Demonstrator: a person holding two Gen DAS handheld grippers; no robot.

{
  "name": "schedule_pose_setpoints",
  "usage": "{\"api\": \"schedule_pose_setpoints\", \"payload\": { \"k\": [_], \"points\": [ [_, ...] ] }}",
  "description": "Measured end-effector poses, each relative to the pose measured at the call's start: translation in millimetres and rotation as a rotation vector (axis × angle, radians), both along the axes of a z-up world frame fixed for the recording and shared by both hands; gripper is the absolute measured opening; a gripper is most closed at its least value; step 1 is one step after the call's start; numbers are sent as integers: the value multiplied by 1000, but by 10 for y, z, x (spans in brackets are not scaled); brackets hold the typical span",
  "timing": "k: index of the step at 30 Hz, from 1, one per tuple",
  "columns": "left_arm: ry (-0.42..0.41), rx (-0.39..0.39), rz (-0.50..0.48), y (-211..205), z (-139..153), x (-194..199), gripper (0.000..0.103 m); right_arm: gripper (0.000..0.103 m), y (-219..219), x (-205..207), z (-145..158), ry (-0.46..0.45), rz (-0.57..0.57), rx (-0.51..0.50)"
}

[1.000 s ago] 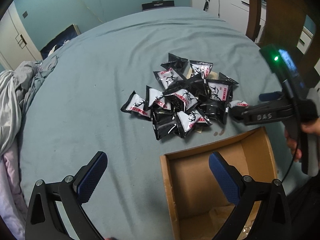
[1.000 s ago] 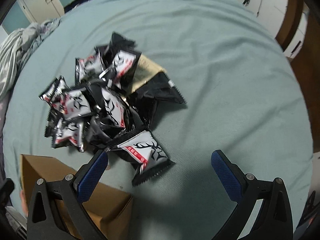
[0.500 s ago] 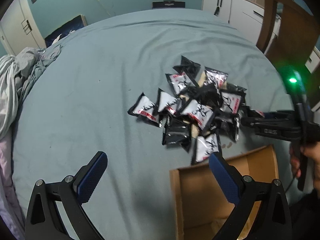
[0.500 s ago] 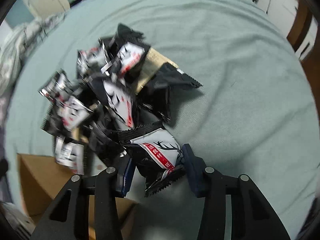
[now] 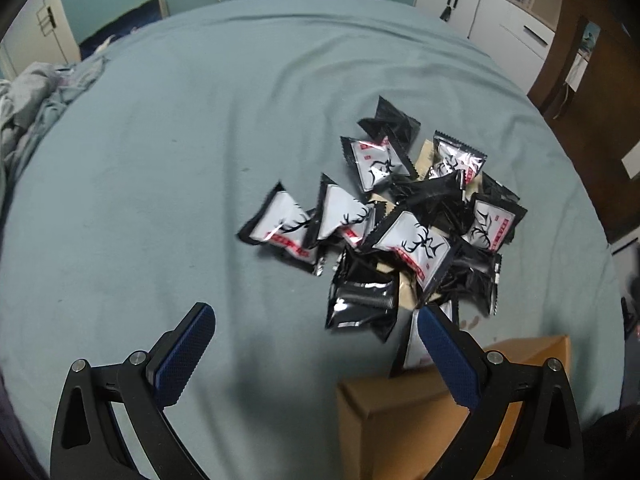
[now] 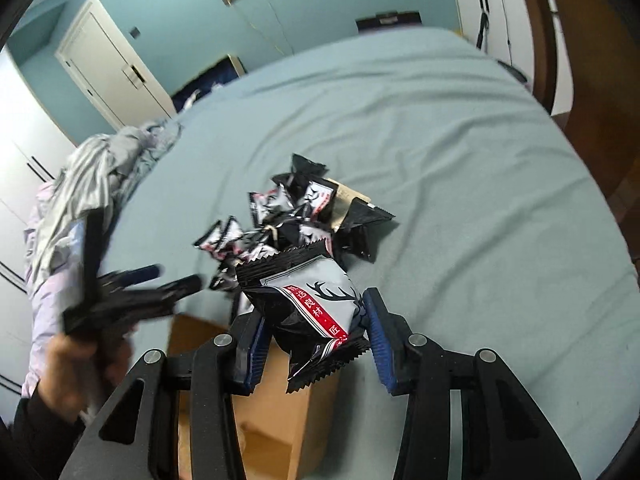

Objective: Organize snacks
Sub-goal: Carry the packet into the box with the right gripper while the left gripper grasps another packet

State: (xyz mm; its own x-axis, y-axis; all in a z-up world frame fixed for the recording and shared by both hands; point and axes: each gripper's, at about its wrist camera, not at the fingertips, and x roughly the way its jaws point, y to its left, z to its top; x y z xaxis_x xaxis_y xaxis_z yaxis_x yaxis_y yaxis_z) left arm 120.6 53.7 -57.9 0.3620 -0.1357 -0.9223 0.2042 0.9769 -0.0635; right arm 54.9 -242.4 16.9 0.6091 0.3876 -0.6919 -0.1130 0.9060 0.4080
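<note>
The right gripper (image 6: 316, 330) clenches a snack packet (image 6: 316, 304) above the box (image 6: 276, 396), seemingly clear of the pile (image 5: 404, 224) on the bed (image 5: 180, 160). The left gripper (image 5: 312, 344) hangs released, fingers (image 5: 188, 344) empty.

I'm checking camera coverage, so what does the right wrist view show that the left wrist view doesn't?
Only the right wrist view shows the right gripper clamping a snack packet, and the person's hand on the other gripper. Only the left wrist view shows the left gripper open and empty. Both show the snack pile, cardboard box and bedsheet.
</note>
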Motion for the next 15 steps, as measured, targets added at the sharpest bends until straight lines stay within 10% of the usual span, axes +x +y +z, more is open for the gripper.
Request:
{"api": "schedule_pose_setpoints", "payload": {
  "k": [7, 15],
  "points": [
    [106, 6, -18, -156, -364, 306, 100, 42, 18, -350, -335, 65, -11, 25],
    [145, -7, -20, -246, -464, 387, 44, 42, 246, 84, -421, 116, 22, -20]
  ]
}}
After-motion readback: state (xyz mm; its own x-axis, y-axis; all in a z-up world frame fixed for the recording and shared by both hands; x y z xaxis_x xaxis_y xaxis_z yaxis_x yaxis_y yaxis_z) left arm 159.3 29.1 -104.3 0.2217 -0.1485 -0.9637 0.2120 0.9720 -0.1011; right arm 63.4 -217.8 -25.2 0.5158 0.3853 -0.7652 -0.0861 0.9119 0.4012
